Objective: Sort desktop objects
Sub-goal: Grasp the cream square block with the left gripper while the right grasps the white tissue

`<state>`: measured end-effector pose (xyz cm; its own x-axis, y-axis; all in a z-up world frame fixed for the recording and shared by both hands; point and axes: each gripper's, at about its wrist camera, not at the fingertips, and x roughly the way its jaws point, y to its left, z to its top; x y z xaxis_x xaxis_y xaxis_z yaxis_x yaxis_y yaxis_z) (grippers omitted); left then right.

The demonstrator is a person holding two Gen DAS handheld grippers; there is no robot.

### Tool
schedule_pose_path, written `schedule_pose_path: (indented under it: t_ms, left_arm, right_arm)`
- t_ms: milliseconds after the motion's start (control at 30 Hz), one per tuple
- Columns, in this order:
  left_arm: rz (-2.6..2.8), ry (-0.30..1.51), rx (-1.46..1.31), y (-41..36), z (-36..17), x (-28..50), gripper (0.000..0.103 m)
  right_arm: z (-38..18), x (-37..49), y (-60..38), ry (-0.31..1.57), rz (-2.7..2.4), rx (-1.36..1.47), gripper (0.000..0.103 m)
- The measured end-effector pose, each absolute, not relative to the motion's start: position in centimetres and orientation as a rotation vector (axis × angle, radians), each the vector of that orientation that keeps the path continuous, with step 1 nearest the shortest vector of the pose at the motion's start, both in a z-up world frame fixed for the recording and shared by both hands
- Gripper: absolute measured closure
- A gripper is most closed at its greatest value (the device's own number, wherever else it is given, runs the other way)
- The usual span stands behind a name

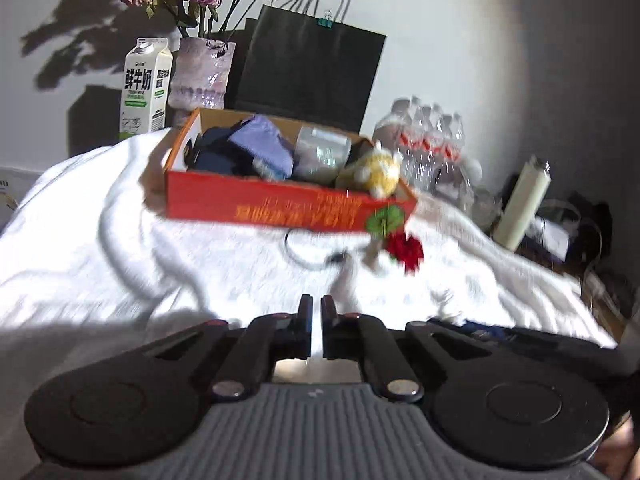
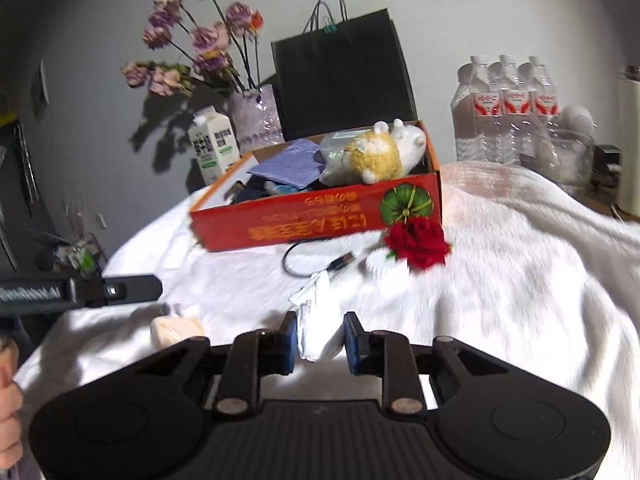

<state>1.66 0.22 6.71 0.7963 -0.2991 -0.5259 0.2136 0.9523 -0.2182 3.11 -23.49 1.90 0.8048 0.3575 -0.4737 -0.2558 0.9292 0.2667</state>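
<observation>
A red cardboard box (image 1: 280,204) (image 2: 312,216) sits on the white cloth and holds a yellow plush toy (image 2: 380,152) (image 1: 380,172), purple cloth (image 2: 292,166) and a clear bag. In front of it lie a red rose (image 2: 418,242) (image 1: 406,248), a black cable (image 2: 304,260) and crumpled white tissue (image 2: 316,320). My right gripper (image 2: 320,338) is open with the tissue between its fingers. My left gripper (image 1: 316,320) is shut and empty, low over the cloth in front of the box.
Behind the box stand a milk carton (image 1: 144,88), a vase of dried flowers (image 1: 200,72), a black paper bag (image 1: 312,68) and packed water bottles (image 2: 504,108). A beige block (image 2: 176,330) lies left of my right gripper. The left gripper's body (image 2: 80,292) shows at far left.
</observation>
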Motion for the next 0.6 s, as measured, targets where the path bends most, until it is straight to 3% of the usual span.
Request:
schedule_pose_path:
  t_ms: [67,100,133,267,567,600]
  left_arm:
    - [-0.302,0.614,-0.132,0.3,5.9,0.7,0.069]
    - [-0.306,0.614,-0.121,0.2,5.4,0.6,0.026]
    - [-0.294,0.599,-0.1,-0.1,5.0,0.5,0.012]
    - [-0.21,0.558,0.092,-1.8,3.8,0.7,0.016]
    - [-0.239,0.652,-0.003,0.0,1.2,5.7,0.018]
    - [-0.223,0.664,0.009,0.0,0.8,5.9,0.032]
  right_arm:
    - [1.8,0.9,-23.6,0.551,0.337,0.209,0.081]
    - [1.9,0.0,-23.6,0.553,0.336,0.203,0.08]
    - [1.9,-0.7,-23.6,0.554,0.329,0.192,0.08]
    - [2.0,-2.0,-23.8,0.562,0.287,0.165,0.08]
    - [0.9,-1.7,-22.6,0.593,0.302,0.151,0.08]
    - [0.8,-1.5,-22.4,0.596,0.306,0.15,0.08]
